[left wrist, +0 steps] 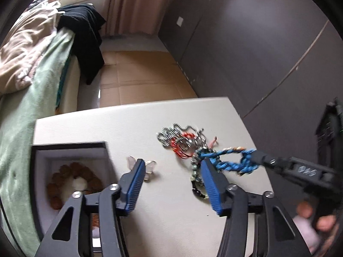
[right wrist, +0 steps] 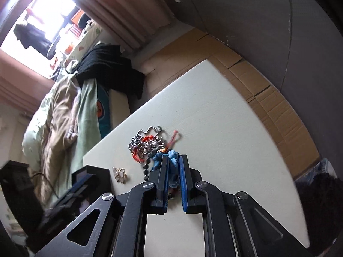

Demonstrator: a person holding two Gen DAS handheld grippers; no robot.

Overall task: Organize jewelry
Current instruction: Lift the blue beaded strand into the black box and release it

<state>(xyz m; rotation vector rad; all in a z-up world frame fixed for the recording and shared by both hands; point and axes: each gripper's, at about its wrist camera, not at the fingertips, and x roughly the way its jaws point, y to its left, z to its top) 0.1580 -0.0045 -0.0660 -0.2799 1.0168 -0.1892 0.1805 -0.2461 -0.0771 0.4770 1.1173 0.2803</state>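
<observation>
A pile of jewelry [left wrist: 182, 139] lies on the white table [left wrist: 128, 128]: silver chains, red cord and a dark bead strand [left wrist: 198, 184]. My right gripper [left wrist: 255, 155] comes in from the right and is shut on a blue braided bracelet [left wrist: 229, 162], which also shows between its fingers in the right wrist view [right wrist: 173, 165]. My left gripper [left wrist: 171, 167] is open, low over the table, between a white butterfly brooch [left wrist: 150, 167] and the pile. A black jewelry box [left wrist: 70, 171] at the left holds a brown bead bracelet [left wrist: 64, 182].
A bed with green and beige bedding [left wrist: 32, 85] and black clothing [left wrist: 85, 38] stands beyond the table's left. Flattened cardboard [left wrist: 139, 75] covers the floor. A dark wall [left wrist: 257, 42] runs along the right. The table edge is near the box.
</observation>
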